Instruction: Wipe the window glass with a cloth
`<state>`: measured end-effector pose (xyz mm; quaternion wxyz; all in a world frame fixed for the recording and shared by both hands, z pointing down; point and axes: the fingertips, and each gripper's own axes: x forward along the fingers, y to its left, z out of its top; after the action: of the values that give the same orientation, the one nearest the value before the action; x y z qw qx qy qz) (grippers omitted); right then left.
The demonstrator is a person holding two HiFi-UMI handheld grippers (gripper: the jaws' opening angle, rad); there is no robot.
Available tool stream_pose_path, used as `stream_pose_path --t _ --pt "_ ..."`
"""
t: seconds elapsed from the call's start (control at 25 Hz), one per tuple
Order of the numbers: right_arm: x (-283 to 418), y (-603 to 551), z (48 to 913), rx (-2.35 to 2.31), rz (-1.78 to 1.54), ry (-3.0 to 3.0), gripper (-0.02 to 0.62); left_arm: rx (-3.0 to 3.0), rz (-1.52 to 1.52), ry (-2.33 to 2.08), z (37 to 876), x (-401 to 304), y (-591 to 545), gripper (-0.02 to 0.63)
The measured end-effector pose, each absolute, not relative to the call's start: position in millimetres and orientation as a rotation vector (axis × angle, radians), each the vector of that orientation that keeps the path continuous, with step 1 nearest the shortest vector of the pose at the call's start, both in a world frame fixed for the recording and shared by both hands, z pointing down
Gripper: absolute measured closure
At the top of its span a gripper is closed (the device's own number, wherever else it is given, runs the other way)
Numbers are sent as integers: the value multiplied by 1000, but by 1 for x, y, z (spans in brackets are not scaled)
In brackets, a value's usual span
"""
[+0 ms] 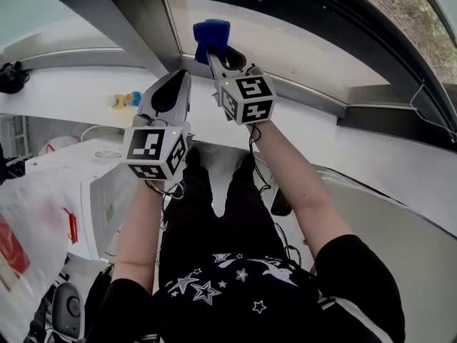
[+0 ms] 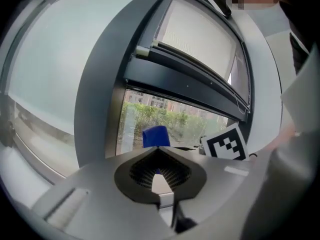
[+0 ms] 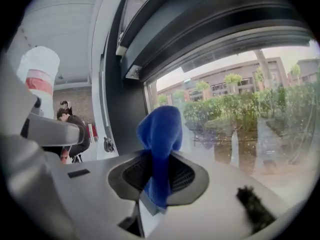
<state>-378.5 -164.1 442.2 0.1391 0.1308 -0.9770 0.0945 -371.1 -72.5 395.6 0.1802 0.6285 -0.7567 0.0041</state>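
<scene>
A dark frame [image 1: 136, 41] holds the glass [image 1: 300, 45], with hedges and buildings outside; below it runs a white sill [image 1: 64, 91] bearing a small yellow and blue toy [image 1: 125, 99]. Inside, the right gripper view shows a person [image 3: 72, 129] sitting far off in the room. The right gripper [image 1: 216, 54] is raised to the lower part of the pane and pinches the blue cloth [image 1: 212, 34] between its jaws. The cloth's long axis runs along the jaws. Its bunched free end sticks out past the tips toward the glass, and a short tail hangs back behind the grip. Whether it touches the pane cannot be told. The left gripper [image 1: 173, 91] hangs just beside and lower, over the sill, its jaws pressed together on nothing.
</scene>
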Motion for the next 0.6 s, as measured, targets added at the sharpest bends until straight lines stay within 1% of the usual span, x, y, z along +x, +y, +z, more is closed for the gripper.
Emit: stream_pose_path --t 0.28,0.44,0.6 --pt "-428 -153 459 415 267 -2804 518 1828 12 -2105 404 -398 -59 600" --pt "-443 -153 462 435 241 -2800 518 1848 10 -2096 408 -412 -56 600" --pt "-443 -161 466 459 186 -2793 518 1893 37 -2102 409 -422 -57 600"
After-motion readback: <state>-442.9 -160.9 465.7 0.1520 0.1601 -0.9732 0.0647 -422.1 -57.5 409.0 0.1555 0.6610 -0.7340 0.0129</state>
